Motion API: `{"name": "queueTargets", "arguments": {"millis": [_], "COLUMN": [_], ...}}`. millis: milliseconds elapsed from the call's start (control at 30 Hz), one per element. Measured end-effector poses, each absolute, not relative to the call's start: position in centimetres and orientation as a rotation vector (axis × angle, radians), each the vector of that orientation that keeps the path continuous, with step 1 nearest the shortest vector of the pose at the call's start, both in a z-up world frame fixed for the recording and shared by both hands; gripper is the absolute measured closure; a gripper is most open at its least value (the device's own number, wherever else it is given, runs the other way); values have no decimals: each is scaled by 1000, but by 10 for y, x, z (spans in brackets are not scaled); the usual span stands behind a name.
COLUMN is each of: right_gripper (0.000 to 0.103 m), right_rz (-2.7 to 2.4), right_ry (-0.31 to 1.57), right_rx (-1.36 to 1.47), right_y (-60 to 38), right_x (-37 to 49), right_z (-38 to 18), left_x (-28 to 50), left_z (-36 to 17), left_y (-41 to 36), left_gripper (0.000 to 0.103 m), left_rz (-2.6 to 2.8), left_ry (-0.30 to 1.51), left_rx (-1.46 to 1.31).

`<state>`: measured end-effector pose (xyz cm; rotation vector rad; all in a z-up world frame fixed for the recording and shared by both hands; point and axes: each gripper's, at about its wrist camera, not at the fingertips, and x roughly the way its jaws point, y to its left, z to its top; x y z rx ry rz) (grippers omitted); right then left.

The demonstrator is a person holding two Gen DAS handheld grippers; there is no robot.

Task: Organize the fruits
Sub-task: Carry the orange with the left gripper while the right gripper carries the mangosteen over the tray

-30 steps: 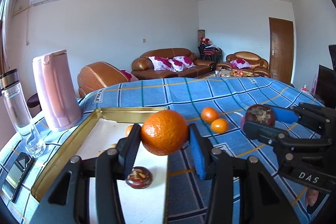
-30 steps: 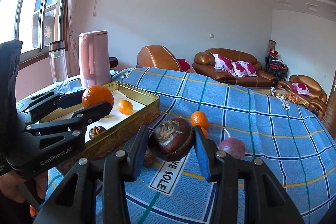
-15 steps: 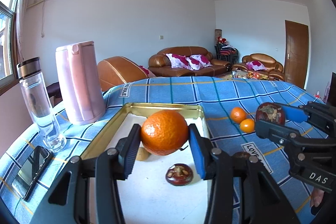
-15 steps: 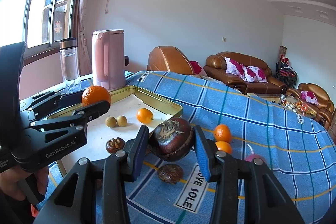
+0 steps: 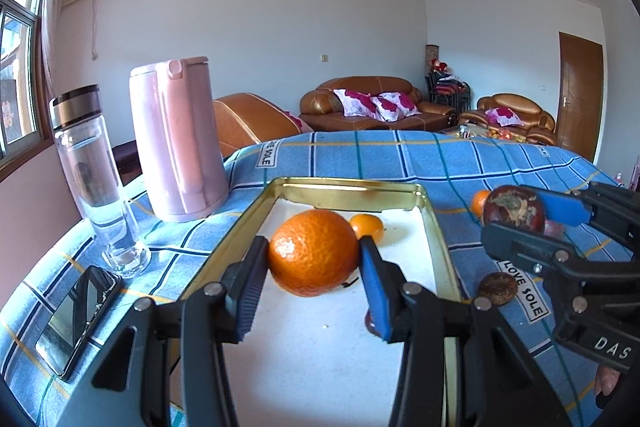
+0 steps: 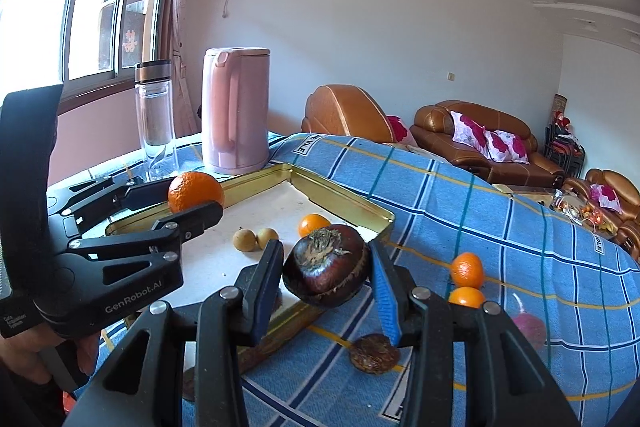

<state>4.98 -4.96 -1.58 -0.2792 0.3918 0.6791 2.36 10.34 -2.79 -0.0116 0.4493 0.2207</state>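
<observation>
My left gripper (image 5: 314, 269) is shut on a large orange (image 5: 313, 252) and holds it above the gold metal tray (image 5: 344, 189). In the right wrist view the same orange (image 6: 195, 191) shows at the left over the tray (image 6: 344, 201). My right gripper (image 6: 326, 277) is shut on a dark purple mangosteen (image 6: 326, 269), held over the tray's near right rim; it also shows in the left wrist view (image 5: 513, 209). A small orange (image 6: 313, 224) and two longans (image 6: 256, 238) lie in the tray.
On the blue checked cloth right of the tray lie two small oranges (image 6: 466, 281), a brown mangosteen (image 6: 374, 353) and a pink fruit (image 6: 528, 327). A pink kettle (image 5: 178, 141), a glass bottle (image 5: 94, 179) and a phone (image 5: 74, 319) stand left of the tray.
Both grippers have moved left with their fruit. The orange is now over the tray's middle and the mangosteen has come over the tray's rim.
</observation>
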Motion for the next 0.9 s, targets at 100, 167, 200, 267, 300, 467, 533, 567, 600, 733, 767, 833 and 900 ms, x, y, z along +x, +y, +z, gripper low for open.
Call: {"name": "queueTargets", "arguments": {"millis": [100, 167, 200, 267, 300, 467, 533, 567, 600, 733, 767, 833, 900], "right_gripper": [58, 58, 58, 58, 58, 58, 58, 58, 58, 58, 58, 58, 58], "right_rz": [687, 693, 697, 705, 709, 729, 734, 736, 738, 748, 749, 755, 759], "right_ry": [397, 401, 402, 407, 409, 419, 422, 425, 427, 442, 446, 453, 460], "right_rx": [-291, -295, -297, -303, -306, -318, -323, -324, -325, -329, -331, -334, -338], "right_y": [-41, -36, -33, -27, -25, -14, -11, -9, -8, -4, -3, 0, 3], "right_x": [50, 50, 50, 51, 51, 50, 49, 49, 49, 50, 50, 50, 51], "right_z": [-17, -18, -19, -21, -22, -27, -29, -30, -31, -36, -37, -40, -43], "left_x": [23, 22, 22, 23, 23, 22, 23, 23, 24, 27, 28, 29, 31], "left_z": [-29, -30, -30, -31, -31, -33, -33, -34, -35, -40, -41, -43, -45], "left_y": [110, 114, 117, 122, 125, 134, 138, 139, 140, 144, 145, 147, 148], "left_gripper": [56, 56, 56, 56, 56, 56, 56, 56, 56, 56, 56, 56, 56], "left_rz": [229, 236, 240, 251, 256, 279, 286, 287, 289, 300, 303, 310, 313], "left_ry": [455, 459, 461, 468, 469, 482, 488, 493, 499, 528, 535, 547, 556], "left_rx": [-17, -20, -23, -23, -27, -31, -31, -29, -27, -16, -15, -10, -8]}}
